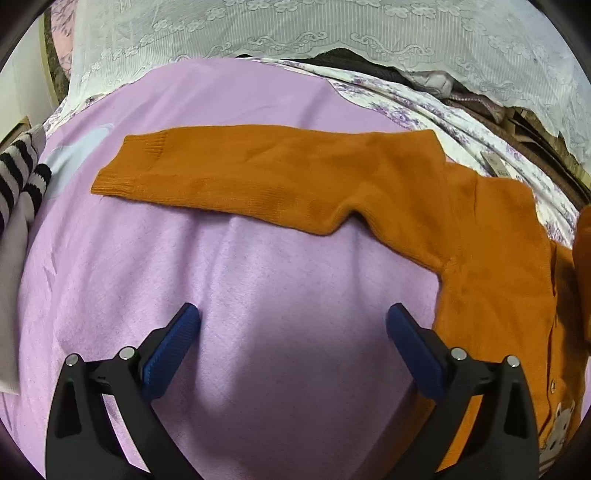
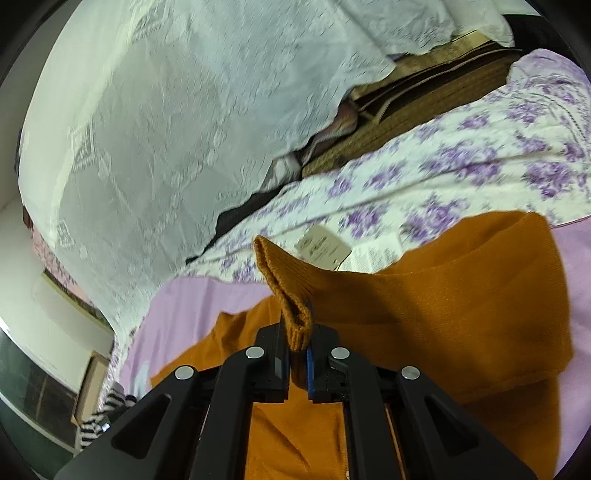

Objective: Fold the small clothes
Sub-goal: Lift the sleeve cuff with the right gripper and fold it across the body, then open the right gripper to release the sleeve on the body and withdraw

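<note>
An orange knitted cardigan (image 1: 480, 258) lies on a lilac blanket (image 1: 221, 277), one sleeve (image 1: 258, 177) stretched flat to the left, its ribbed cuff at the far end. My left gripper (image 1: 293, 321) hovers open over bare blanket just left of the cardigan's body, nothing between its blue pads. In the right wrist view my right gripper (image 2: 298, 332) is shut on the ribbed cuff (image 2: 284, 288) of the other sleeve, lifted above the cardigan's body (image 2: 443, 314). A paper tag (image 2: 323, 247) lies beyond the cardigan.
A black-and-white striped garment (image 1: 22, 184) lies at the blanket's left edge. A floral purple-and-white sheet (image 2: 461, 173) borders the far side, with a white lace cover (image 1: 295, 29) hanging behind it over stacked items.
</note>
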The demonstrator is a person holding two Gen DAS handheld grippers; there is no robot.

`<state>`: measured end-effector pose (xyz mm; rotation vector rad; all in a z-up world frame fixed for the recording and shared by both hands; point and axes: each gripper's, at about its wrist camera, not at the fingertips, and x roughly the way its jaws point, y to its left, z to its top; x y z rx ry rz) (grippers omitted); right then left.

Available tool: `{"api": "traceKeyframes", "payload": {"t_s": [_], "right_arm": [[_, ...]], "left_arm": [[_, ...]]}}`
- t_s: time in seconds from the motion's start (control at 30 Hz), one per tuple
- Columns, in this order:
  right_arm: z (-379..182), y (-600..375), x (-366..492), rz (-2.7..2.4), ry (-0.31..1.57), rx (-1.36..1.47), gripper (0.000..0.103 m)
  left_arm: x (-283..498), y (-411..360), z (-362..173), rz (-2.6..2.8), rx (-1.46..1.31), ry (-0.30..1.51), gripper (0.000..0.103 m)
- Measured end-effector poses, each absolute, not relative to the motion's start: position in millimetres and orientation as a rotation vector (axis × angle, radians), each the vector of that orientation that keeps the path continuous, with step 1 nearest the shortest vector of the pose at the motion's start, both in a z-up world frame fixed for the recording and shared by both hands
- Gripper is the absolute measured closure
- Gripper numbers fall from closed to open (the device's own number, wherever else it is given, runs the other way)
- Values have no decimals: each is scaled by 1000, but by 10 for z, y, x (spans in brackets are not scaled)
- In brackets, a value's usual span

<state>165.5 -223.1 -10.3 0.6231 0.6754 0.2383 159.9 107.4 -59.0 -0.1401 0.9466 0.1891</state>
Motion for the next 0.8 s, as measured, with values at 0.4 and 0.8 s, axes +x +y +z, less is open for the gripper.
{"api": "traceKeyframes", "payload": {"t_s": [0.4, 0.8], "right_arm": [[-459, -1957, 1915, 197, 771, 544, 95], [-505, -1803, 1913, 286, 838, 460, 63]], "left_arm": [[1616, 1065, -636, 193, -132, 959, 4], [1628, 1027, -659, 197, -116, 963, 4]]}}
